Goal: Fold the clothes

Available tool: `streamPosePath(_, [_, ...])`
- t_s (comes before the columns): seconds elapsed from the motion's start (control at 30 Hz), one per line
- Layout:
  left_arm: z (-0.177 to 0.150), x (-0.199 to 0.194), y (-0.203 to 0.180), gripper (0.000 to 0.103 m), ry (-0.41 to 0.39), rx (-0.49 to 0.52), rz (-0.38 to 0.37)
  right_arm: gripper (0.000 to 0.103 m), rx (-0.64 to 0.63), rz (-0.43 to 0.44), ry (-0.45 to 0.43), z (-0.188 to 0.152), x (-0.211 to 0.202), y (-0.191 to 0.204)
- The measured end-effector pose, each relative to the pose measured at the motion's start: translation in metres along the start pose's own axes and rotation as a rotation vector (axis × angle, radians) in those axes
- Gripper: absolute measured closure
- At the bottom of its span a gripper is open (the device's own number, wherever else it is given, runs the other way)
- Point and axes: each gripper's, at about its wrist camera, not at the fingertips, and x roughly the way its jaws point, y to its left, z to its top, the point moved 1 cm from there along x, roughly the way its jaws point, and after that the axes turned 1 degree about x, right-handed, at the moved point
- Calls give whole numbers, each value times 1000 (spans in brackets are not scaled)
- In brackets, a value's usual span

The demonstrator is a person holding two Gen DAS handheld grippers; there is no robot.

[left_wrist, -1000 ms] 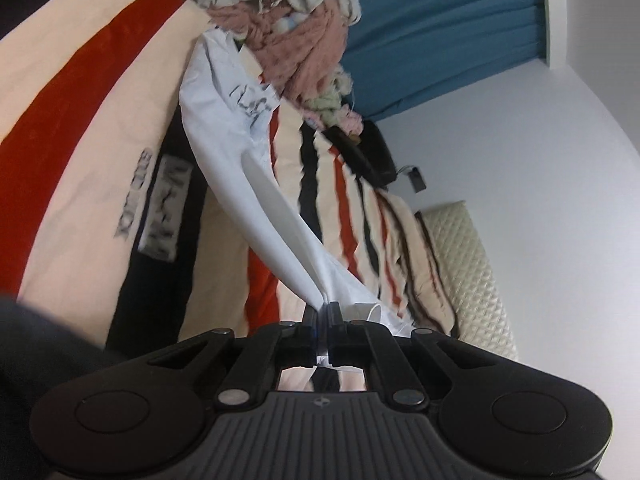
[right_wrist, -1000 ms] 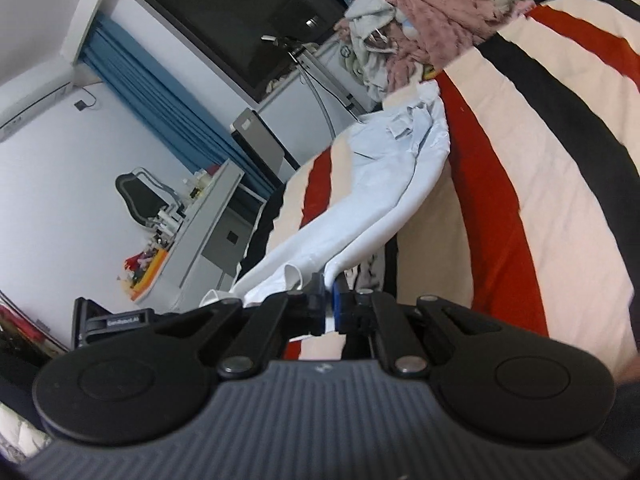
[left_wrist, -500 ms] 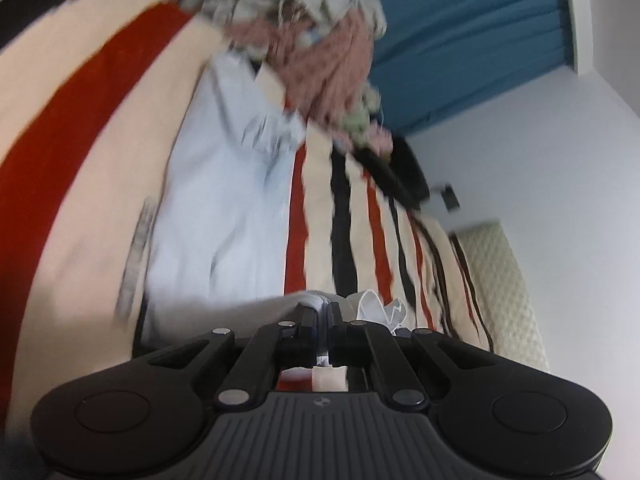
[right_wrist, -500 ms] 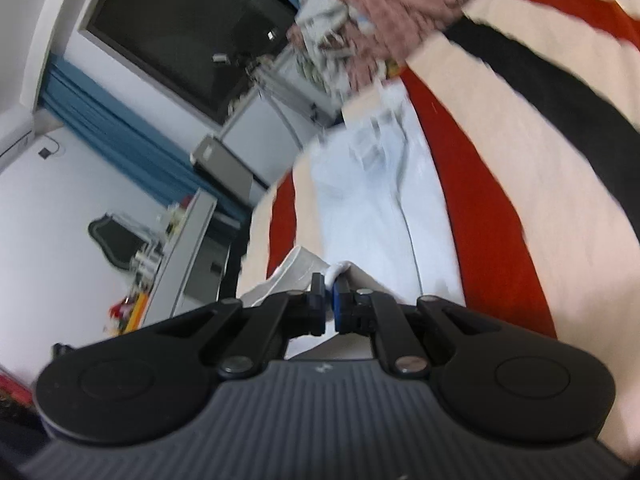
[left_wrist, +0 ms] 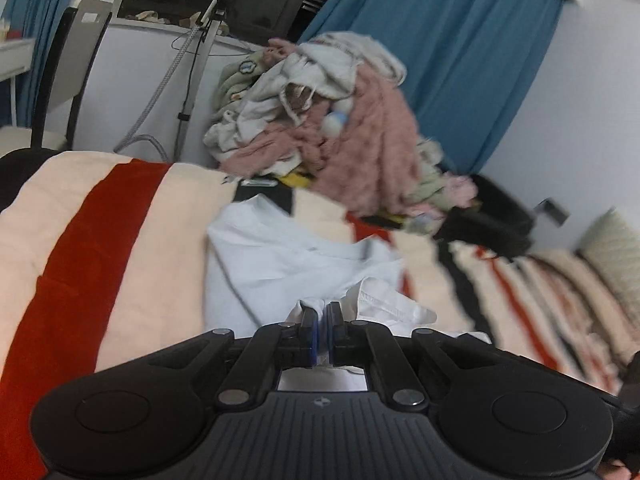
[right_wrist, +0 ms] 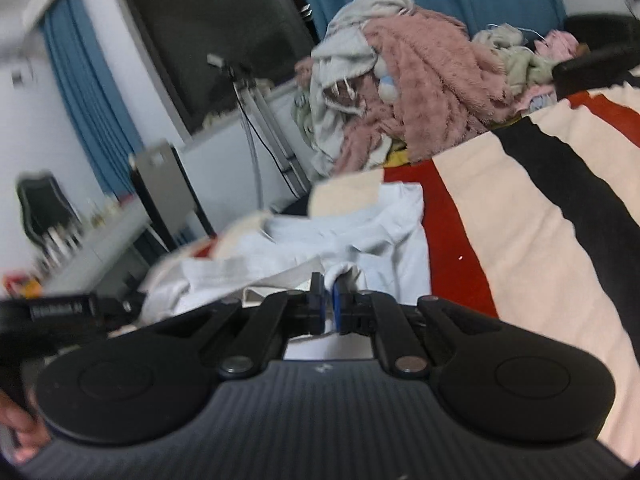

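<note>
White shirt (left_wrist: pixel 280 264) spread on striped blanket (left_wrist: pixel 132 240), long axis running near to far toward clothes pile (left_wrist: pixel 340 120); near edge pinched in clamped left gripper (left_wrist: pixel 320 320) and right gripper (right_wrist: pixel 328 300).

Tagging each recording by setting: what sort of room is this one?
Most likely a bedroom at home: a bed under a striped blanket, a heap of unfolded laundry at its far end, blue curtains, and a padded headboard.
</note>
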Motion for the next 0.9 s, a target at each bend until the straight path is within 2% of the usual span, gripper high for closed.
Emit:
streamPosePath(0.13, [-23, 45, 12, 97, 38, 53, 41, 94, -47, -45, 49, -18, 39, -9])
streamPosePath(0.27, [-29, 45, 11, 94, 26, 103, 42, 91, -76, -67, 57, -25, 40, -4])
streamPosePath(0.3, [-29, 42, 8, 88, 21, 120, 42, 89, -95, -77, 61, -25, 37, 0])
streamPosePath(0.33, [-28, 36, 5, 72, 9, 131, 44, 76, -110, -81, 60, -24, 32, 4])
streamPosePath(0.37, [-27, 27, 1, 61, -10, 137, 49, 51, -116, -75, 52, -22, 25, 8])
streamPosePath(0.4, [-25, 17, -3, 43, -29, 143, 54, 37, -115, -66, 37, -21, 15, 12])
streamPosePath(0.43, [-23, 6, -8, 35, -49, 153, 55, 21, -115, -56, 18, -19, 4, 16])
streamPosePath(0.7, [-35, -100, -41, 13, -121, 261, 54, 21, -217, -79, -107, -11, -94, 61])
streamPosePath(0.9, [-65, -174, -54, 7, -182, 283, 54, 21, -213, -81, -150, -28, -163, 76])
